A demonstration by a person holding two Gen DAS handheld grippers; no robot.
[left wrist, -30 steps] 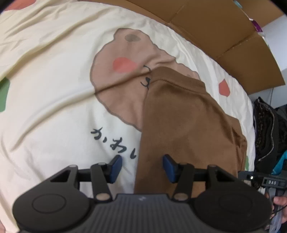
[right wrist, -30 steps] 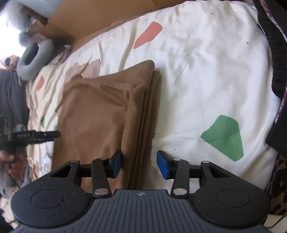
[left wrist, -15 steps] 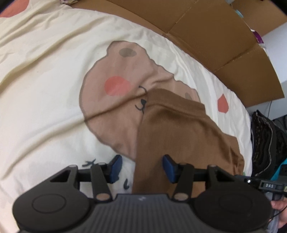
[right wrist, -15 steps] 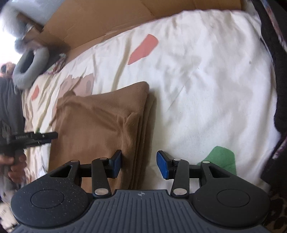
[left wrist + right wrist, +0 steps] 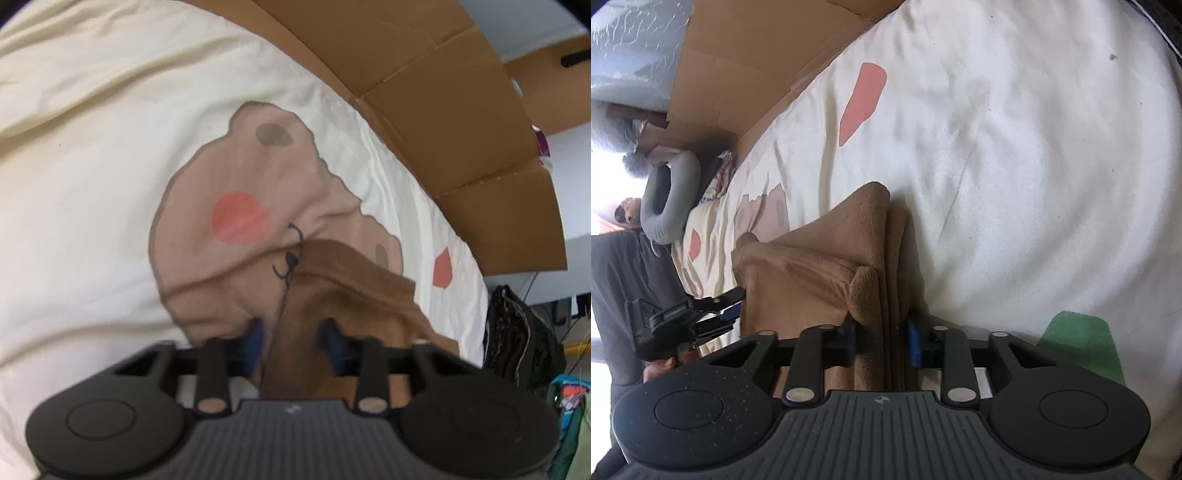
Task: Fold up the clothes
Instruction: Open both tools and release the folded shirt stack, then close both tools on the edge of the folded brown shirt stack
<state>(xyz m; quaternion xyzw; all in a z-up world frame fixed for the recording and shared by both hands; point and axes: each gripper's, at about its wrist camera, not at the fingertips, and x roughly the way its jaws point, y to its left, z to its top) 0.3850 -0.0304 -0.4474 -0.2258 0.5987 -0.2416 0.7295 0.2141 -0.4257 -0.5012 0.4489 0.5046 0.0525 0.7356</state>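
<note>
Folded brown garment point(image 5: 820, 273) on a cream printed bedsheet point(image 5: 92, 184), gripped at 2 edges.
Cardboard point(image 5: 424, 92) lines the bed's far side. The right gripper point(image 5: 881, 341) is closing on the garment's stacked folded edge; the left gripper point(image 5: 291, 341), blurred, is closing around its opposite edge.

A brown garment point(image 5: 820, 269), soft and fleecy, lies folded in several layers on the bed, its stacked edges aligned

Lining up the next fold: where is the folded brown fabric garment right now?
The folded brown fabric garment lies on the cream printed bedsheet, overlapping its bear print; both grippers are closing on its near edge.
</note>
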